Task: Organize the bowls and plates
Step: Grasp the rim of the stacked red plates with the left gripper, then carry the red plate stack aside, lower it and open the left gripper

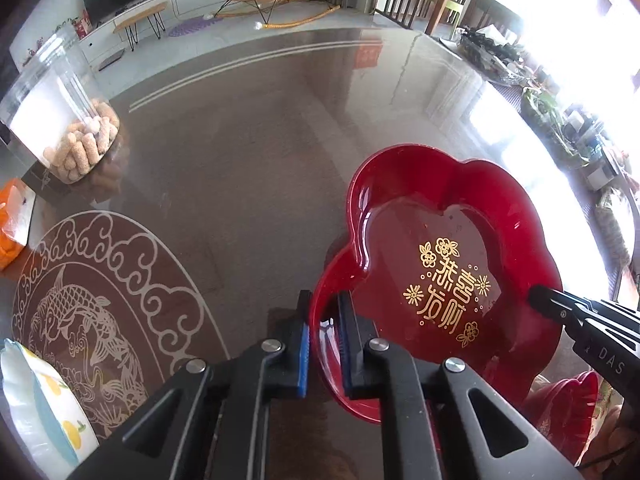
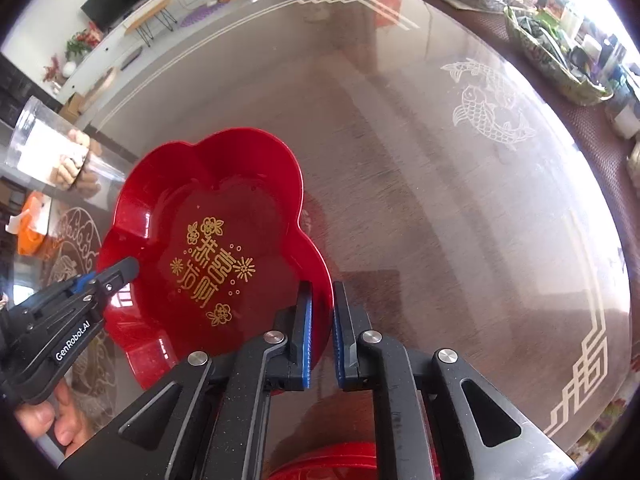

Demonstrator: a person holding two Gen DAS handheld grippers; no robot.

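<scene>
So we've got the red flower-shaped plate (image 1: 440, 264) sitting on the glass tabletop (image 1: 248, 168), gold lettering facing up. Our left tongs (image 1: 324, 312) are clamped on its left rim, one pad inside and one outside. Our right tongs (image 2: 320, 304) are pinched on the opposite rim the same way. Off to the left there's a clear jar (image 1: 68, 120) with snack sticks in the bottom, standing well apart from the plate. Another red dish (image 1: 568, 412) peeks in at the near edge, partly hidden.
</scene>
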